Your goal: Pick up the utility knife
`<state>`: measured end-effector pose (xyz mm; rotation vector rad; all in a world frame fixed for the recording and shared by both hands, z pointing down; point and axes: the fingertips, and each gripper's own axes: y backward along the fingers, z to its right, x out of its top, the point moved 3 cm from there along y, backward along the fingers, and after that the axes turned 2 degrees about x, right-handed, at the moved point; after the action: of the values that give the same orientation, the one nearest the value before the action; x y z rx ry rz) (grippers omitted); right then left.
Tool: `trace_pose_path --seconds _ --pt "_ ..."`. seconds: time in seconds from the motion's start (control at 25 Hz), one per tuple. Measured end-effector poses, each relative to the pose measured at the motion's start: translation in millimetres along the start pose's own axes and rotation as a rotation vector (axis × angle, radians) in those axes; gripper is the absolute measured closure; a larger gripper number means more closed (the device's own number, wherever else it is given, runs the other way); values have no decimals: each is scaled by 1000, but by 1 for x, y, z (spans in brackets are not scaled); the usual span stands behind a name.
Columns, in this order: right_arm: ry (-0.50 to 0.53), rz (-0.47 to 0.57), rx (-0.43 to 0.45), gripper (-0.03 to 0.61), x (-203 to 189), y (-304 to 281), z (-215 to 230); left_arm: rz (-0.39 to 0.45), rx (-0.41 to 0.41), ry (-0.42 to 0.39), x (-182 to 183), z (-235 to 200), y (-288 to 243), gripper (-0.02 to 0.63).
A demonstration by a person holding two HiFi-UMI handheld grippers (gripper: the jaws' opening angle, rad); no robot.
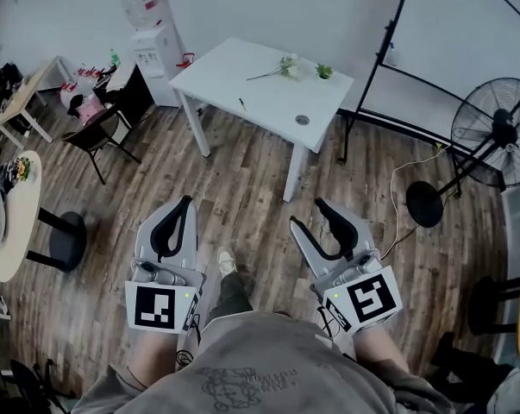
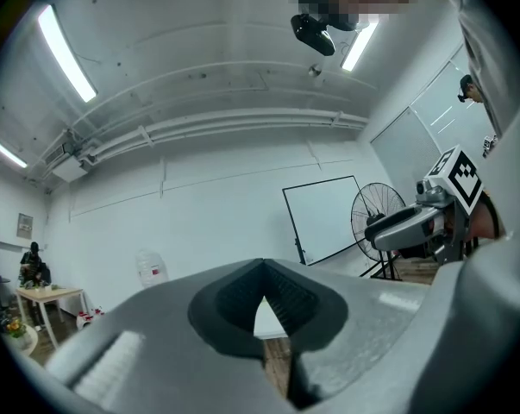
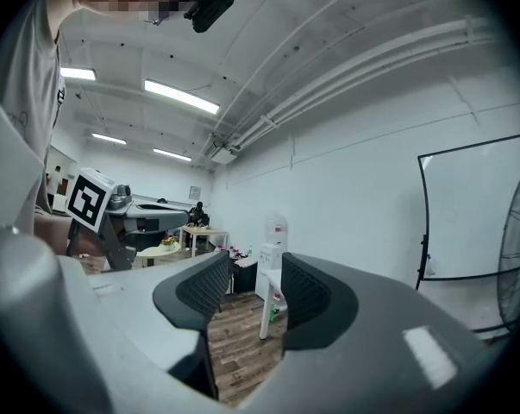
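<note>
A small thin dark-and-yellow object [image 1: 241,105], perhaps the utility knife, lies on the white table [image 1: 242,76] across the room; it is too small to be sure. Both grippers are held low in front of the person, far from the table and above the wood floor. The left gripper [image 1: 187,203] is shut, its tips touching with nothing between them, as the left gripper view also shows [image 2: 261,267]. The right gripper [image 1: 312,216] is open and empty, and in its own view [image 3: 247,287] floor and a table leg [image 3: 265,317] show through the gap.
Flowers [image 1: 287,65] and a small round object [image 1: 303,120] lie on the table. A water dispenser [image 1: 156,46] stands behind it at the left, a whiteboard frame [image 1: 389,50] and a standing fan [image 1: 499,132] at the right. A black chair [image 1: 100,132] and a round table [image 1: 18,222] are at the left.
</note>
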<state>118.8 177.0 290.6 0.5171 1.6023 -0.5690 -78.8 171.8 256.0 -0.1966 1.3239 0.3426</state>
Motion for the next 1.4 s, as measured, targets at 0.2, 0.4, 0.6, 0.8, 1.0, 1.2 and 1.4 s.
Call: trace_pose_path --seconds 0.2,0.4,0.6,0.8,1.0,1.2,1.4 --pt "14 -31 1 361 -4 -36 13 -5 -10 13 -14 -21 -29 613" --pt "9 -58 -6 364 -6 -86 25 -16 -15 9 -24 -56 -62 613" --pt "5 -79 -35 364 -7 -149 44 -23 -51 10 -41 -97 -109 613" --pt "0 -110 -58 359 -1 -218 60 -22 -85 23 -52 -150 -163 613" --pt "2 -149 -93 354 -2 -290 80 -21 -119 -12 -66 -201 -216 613" --pt "-28 -171 -131 345 -8 -349 94 -20 -139 -24 -83 -246 -255 613" --pt "-42 -208 -120 345 -17 -388 99 -37 -154 -10 -100 -270 -280 613"
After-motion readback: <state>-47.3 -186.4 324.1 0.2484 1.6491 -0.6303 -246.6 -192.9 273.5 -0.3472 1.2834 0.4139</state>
